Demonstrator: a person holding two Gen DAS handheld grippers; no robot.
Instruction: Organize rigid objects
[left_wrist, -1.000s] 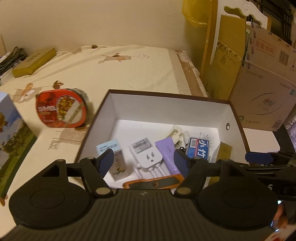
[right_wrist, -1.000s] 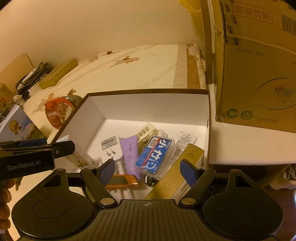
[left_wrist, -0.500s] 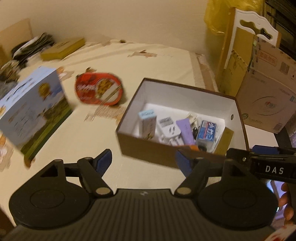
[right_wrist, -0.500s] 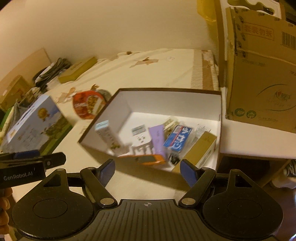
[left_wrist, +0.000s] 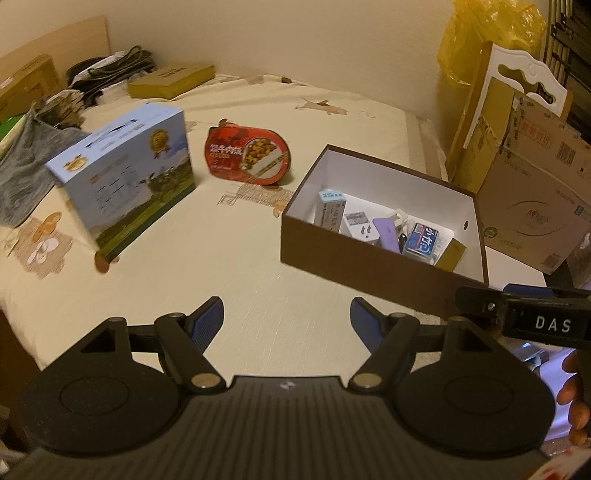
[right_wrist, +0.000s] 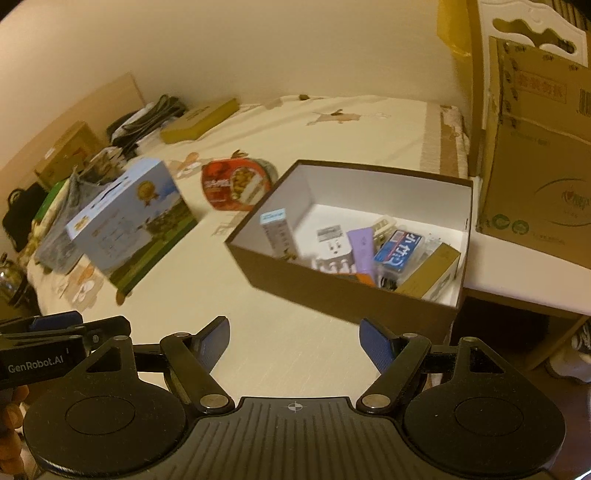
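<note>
A brown box (left_wrist: 369, 264) (right_wrist: 325, 291) with a white inside sits on the cream tablecloth and holds several items: a white power adapter (right_wrist: 332, 240), a purple tube (right_wrist: 362, 247), a blue pack (right_wrist: 399, 251), a light-blue carton (right_wrist: 275, 230) and a gold box (right_wrist: 432, 271). A blue-and-green carton (left_wrist: 129, 177) (right_wrist: 129, 221) and a red food bowl (left_wrist: 247, 155) (right_wrist: 236, 182) stand left of it. My left gripper (left_wrist: 286, 319) hangs open and empty over bare cloth, short of the box. My right gripper (right_wrist: 293, 336) is open and empty too, near the box's front wall.
Large cardboard cartons (left_wrist: 535, 192) (right_wrist: 535, 155) stand to the right past the table edge. A flat gold box (left_wrist: 171, 79), cables and grey cloth (left_wrist: 26, 162) lie at the far left. Each view shows the other gripper at its side edge, with a hand.
Both grippers have drawn back and up from over the box; it now lies farther away and to the right. The blue-and-green carton and red bowl have come fully into view.
</note>
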